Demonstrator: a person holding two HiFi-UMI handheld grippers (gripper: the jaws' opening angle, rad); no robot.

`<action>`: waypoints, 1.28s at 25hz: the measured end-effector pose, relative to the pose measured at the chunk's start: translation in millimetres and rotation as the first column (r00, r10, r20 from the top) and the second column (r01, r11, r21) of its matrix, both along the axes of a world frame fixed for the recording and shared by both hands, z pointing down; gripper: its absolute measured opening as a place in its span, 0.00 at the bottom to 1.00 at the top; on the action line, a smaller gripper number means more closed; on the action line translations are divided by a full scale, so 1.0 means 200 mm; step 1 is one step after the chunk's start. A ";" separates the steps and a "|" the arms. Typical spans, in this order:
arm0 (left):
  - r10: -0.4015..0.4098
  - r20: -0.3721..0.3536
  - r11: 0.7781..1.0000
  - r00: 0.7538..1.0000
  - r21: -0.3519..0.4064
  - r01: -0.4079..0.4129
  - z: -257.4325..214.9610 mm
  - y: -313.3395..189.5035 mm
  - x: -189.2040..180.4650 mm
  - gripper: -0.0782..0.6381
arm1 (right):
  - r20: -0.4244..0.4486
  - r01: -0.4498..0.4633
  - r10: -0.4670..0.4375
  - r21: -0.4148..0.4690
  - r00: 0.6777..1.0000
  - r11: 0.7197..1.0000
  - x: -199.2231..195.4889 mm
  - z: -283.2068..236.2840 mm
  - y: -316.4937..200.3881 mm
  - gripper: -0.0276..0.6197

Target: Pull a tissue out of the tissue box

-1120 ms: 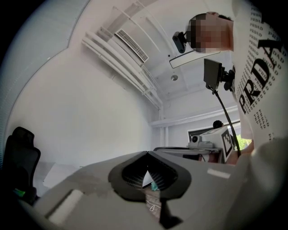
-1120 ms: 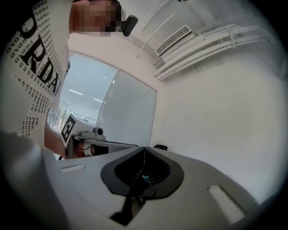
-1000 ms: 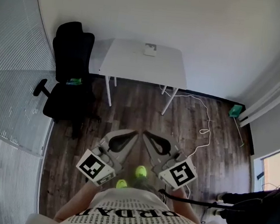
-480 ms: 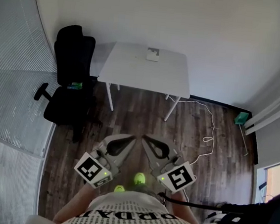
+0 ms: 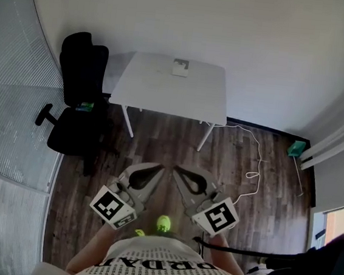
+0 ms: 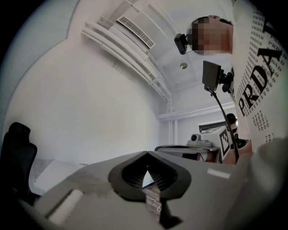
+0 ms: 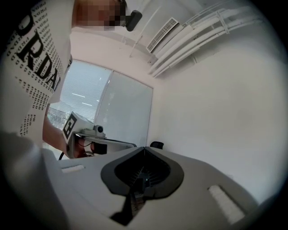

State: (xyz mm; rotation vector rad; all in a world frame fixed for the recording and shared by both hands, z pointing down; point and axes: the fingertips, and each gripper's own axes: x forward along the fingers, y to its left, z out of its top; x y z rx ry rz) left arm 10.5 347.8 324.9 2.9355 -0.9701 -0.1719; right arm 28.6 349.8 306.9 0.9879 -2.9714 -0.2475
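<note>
L gripper (image 5: pixel 163 167) & R gripper (image 5: pixel 176 169) jaws pressed together, empty; box (image 5: pixel 180 68) well ahead at tabletop (image 5: pixel 164 93) far edge; neither nearer.

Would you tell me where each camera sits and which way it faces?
Head view: worn high, steeply down at white table, left gripper, right gripper, shirt.
Left gripper view: on that gripper, level along its shut jaws toward the wall; shirt at right.
Right gripper view: likewise level along shut jaws; shirt at left.
Shared: each gripper view shows the other gripper.
</note>
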 end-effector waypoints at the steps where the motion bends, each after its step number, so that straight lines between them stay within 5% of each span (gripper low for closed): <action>1: -0.004 -0.001 1.000 1.000 -0.005 0.004 0.01 -0.02 0.02 0.10 | 0.003 0.003 -0.003 -0.001 1.000 1.000 0.02 0.01 -0.02 0.06; 18: -0.057 0.066 0.998 0.996 -0.026 0.059 0.10 -0.32 0.07 0.10 | 0.039 -0.017 0.020 -0.076 0.999 0.997 0.13 0.13 -0.33 0.06; 32: -0.011 -0.010 0.999 1.000 0.040 0.011 0.00 -0.87 -0.03 0.10 | 0.034 -0.067 0.069 -0.053 0.997 0.996 -0.03 0.04 -0.83 0.06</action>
